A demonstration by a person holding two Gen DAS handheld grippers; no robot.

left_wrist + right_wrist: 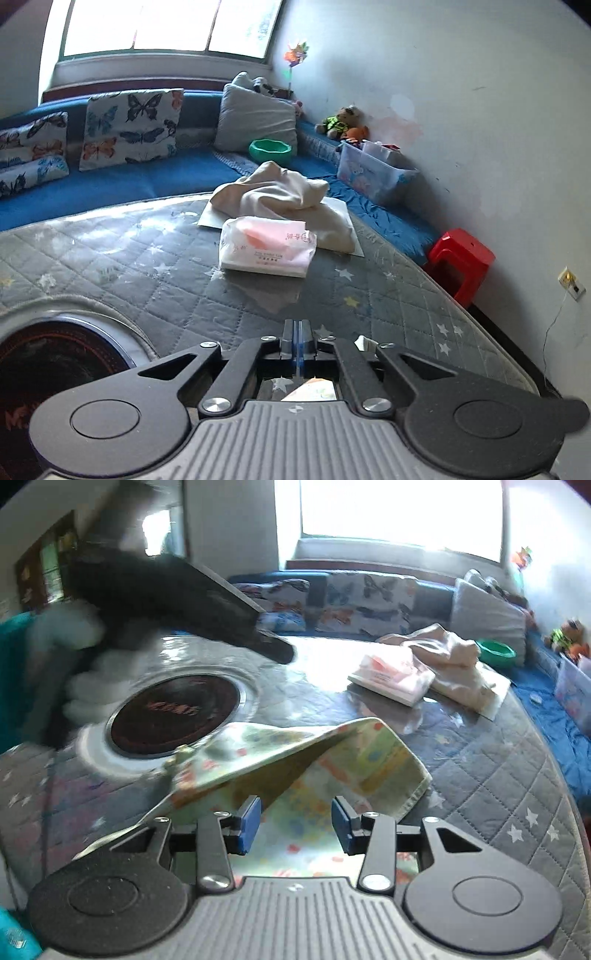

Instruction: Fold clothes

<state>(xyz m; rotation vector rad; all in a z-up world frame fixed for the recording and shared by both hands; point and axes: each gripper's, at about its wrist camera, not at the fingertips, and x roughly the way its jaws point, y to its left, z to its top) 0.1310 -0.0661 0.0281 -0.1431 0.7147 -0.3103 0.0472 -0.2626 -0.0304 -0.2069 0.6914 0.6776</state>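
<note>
A pale patterned cloth [295, 760] with coloured spots lies on the grey quilted table [480, 760], one edge lifted into a fold. My right gripper [295, 821] is open just above the cloth's near part, its blue pads [249, 823] apart and empty. My left gripper [298, 341] is shut, with a bit of the patterned cloth [314, 391] showing below its closed fingers. In the right wrist view the left gripper shows as a blurred dark shape [184, 602] above the table. A crumpled cream garment [273, 192] lies at the table's far side.
A plastic tissue pack [266, 247] lies in front of the cream garment. A round dark cooktop [177, 712] is set in the table. Behind are a blue sofa [110, 184] with butterfly cushions, a green bowl [269, 149], a clear bin [373, 171] and a red stool [461, 262].
</note>
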